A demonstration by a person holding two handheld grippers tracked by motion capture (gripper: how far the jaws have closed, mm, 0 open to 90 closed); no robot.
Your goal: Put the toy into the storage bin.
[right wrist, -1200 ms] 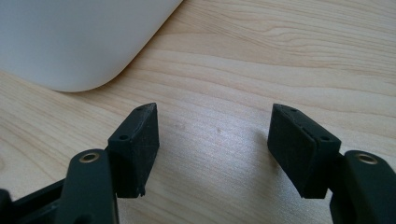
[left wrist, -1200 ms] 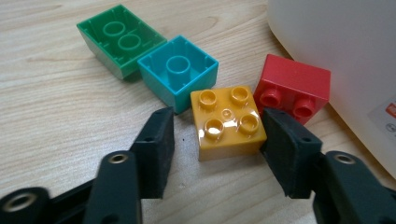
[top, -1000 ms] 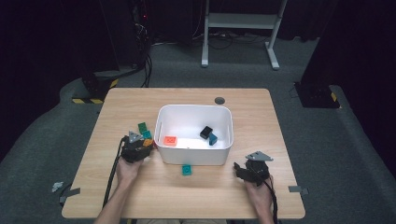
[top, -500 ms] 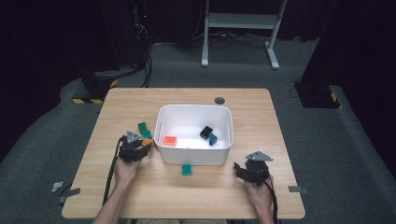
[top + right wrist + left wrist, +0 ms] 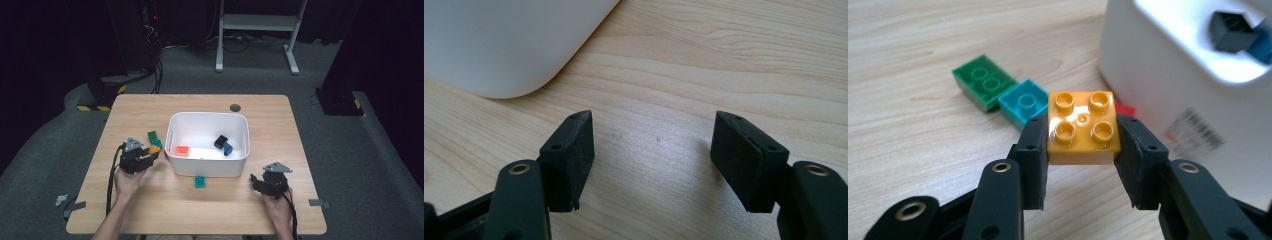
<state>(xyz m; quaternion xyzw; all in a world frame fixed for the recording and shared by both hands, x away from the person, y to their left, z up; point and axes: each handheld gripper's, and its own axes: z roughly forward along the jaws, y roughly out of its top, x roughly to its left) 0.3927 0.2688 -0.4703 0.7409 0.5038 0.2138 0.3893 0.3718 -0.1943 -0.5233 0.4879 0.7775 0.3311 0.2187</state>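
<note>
left gripper (image 5: 1083,150): black, 2 flat pads, silver rivets
right gripper (image 5: 654,160): black, grey 3-cornered plate, black cable

wooden table (image 5: 150,107) bears white bin (image 5: 240,167), loose bricks (image 5: 200,182).

text: none legible | white bin (image 5: 1168,75): label (image 5: 1195,134) blurred, unreadable

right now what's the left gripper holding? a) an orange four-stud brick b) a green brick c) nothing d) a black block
a: in the left gripper view the left gripper has its jaws pressed on both sides of the orange four-stud brick, while the green brick lies on the table and the black block sits in the white bin.
</note>
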